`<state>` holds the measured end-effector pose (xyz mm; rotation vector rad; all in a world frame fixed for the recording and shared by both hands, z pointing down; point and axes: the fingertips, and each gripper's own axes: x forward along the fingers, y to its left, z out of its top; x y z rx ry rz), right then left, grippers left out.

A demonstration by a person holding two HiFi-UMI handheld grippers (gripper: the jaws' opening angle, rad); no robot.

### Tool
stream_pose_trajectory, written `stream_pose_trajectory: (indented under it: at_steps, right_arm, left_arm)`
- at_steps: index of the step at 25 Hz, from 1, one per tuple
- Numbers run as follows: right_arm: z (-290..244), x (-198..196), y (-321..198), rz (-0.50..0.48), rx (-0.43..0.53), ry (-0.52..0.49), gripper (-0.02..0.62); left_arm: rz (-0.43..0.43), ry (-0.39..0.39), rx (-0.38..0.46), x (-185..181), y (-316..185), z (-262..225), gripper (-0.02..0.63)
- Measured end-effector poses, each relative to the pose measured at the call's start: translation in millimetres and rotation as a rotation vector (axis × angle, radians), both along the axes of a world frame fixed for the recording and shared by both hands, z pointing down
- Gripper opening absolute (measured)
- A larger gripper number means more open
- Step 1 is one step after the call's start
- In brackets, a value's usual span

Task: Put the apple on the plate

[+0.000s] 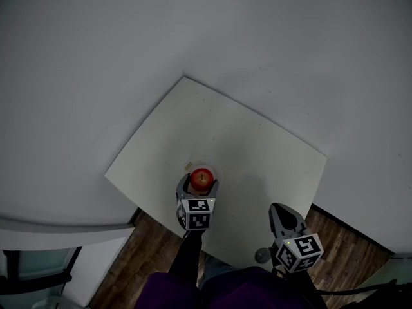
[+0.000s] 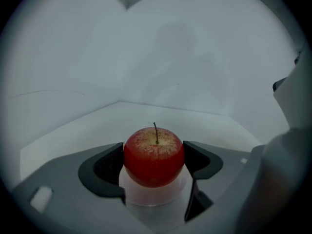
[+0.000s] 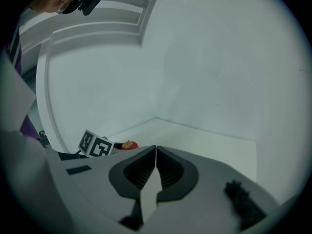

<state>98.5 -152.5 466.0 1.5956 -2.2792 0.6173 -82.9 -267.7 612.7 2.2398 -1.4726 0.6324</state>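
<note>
A red apple [image 1: 201,179] with a short stem sits between the jaws of my left gripper [image 1: 199,185], right over a small pale plate [image 1: 214,168] on the cream table [image 1: 257,140]. In the left gripper view both pads press the sides of the apple [image 2: 154,156], and the plate [image 2: 151,195] shows just beneath it. Whether the apple rests on the plate I cannot tell. My right gripper [image 1: 282,216] hovers at the table's near edge, shut with nothing in it; in its own view the jaws of the right gripper [image 3: 156,151] meet, and the apple [image 3: 129,145] shows small at the left.
The table is a tilted square board set against pale curved walls. A small round grey object [image 1: 262,255] lies near its front edge by the right gripper. Dark wooden floor [image 1: 151,237] shows below the edge. A person's dark sleeves are at the bottom.
</note>
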Motion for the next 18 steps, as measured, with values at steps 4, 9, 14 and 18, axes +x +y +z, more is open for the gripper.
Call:
stream_pose_trajectory:
  at_steps: [4,9,14,18]
  right_arm:
    - [2.0,-1.1,-1.1,-0.004,-0.002,-0.001,0.012]
    - [1.7,2.8,0.5,0.010,-0.006,0.007,0.012]
    - [2.5,0.3,-1.9,0.007,-0.008,0.009,0.012]
    - [4.0,-1.4,-2.2,0.007,-0.010,0.010,0.012]
  left_arm:
    - [-0.012,-0.003,-0.001,-3.5,0.3,3.9,0.391]
    - [-0.002,-0.001,0.001,-0.7,0.7,6.5,0.391]
    - [0.013,-0.007,0.014,-0.8,-1.1,6.5,0.393]
    - [0.022,-0.018,0.032,-0.7,-1.6,6.7,0.393]
